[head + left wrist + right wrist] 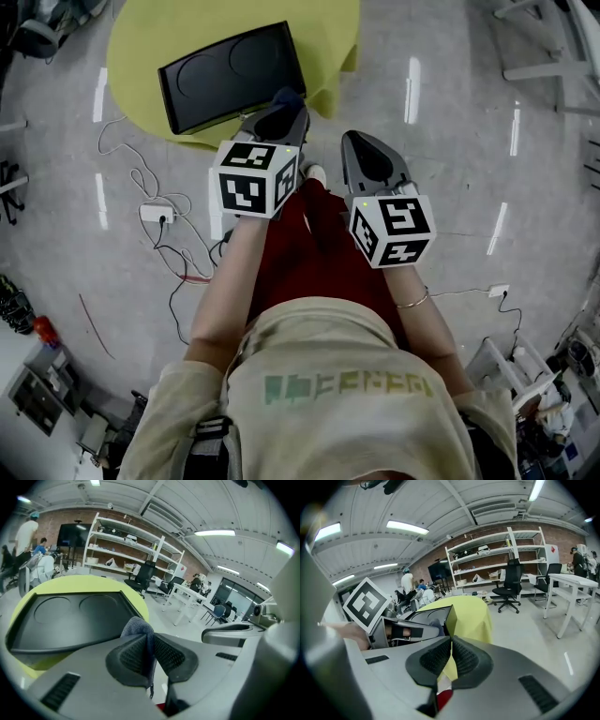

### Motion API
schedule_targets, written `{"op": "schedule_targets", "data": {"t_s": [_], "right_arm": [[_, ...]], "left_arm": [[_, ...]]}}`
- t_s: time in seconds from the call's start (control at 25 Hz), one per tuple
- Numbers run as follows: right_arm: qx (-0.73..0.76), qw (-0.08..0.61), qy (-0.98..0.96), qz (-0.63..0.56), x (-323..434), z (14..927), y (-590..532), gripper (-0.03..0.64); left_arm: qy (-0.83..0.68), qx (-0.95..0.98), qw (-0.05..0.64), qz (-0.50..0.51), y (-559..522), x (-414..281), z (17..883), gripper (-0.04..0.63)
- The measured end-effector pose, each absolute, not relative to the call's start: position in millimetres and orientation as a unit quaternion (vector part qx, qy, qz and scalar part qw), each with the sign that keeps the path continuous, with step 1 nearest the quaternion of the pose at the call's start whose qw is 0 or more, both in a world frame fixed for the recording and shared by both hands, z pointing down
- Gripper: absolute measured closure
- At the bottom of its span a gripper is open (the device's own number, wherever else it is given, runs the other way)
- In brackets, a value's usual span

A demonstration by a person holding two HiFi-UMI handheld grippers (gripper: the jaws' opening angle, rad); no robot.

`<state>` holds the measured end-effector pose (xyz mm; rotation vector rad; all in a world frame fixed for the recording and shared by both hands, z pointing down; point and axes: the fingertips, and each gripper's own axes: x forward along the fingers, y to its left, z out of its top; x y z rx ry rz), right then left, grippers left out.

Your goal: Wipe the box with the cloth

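Looking down, the head view alone gives the layout: a black box [230, 75] lies on a round yellow-green table [141, 37], and a person stands short of it with both grippers held forward. The left gripper [281, 111] reaches the table's edge by the box's near corner. The right gripper [364, 148] is just beside it, over the grey floor [441, 66]. Only the gripper views show the room, with white shelving [126, 541] against a brick wall. In the left gripper view the jaws are clamped on a grey-blue cloth [138, 626], a fold standing above the pads; cloth near the box, contact unclear. In the right gripper view the jaws are pressed together, pads meeting, nothing between.
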<state>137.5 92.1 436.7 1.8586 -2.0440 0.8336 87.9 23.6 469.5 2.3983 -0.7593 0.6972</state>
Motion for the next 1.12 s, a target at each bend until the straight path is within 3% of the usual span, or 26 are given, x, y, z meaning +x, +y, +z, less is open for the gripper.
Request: {"op": "schedule_targets", "data": {"t_s": [0.28, 0.48, 0.6, 1.12], "right_arm": [[0.671, 0.107, -0.673, 0.29, 172.5, 426.2, 109.6, 0.578], [0.69, 0.09, -0.661, 0.28, 189.6, 413.5, 98.6, 0.578], [0.694, 0.088, -0.658, 0.278, 194.3, 411.6, 87.1, 0.578], [0.694, 0.1, -0.654, 0.284, 194.9, 410.7, 7.2, 0.578]], "left_arm": [[-0.202, 0.909, 0.227, 0.287, 51.6, 145.7, 443.3, 0.535], [-0.131, 0.919, 0.089, 0.36, 32.4, 175.6, 426.5, 0.535], [-0.106, 0.914, 0.039, 0.391, 16.5, 186.3, 431.1, 0.535], [-0.075, 0.899, 0.021, 0.432, -41.0, 168.8, 450.1, 0.535]]}}
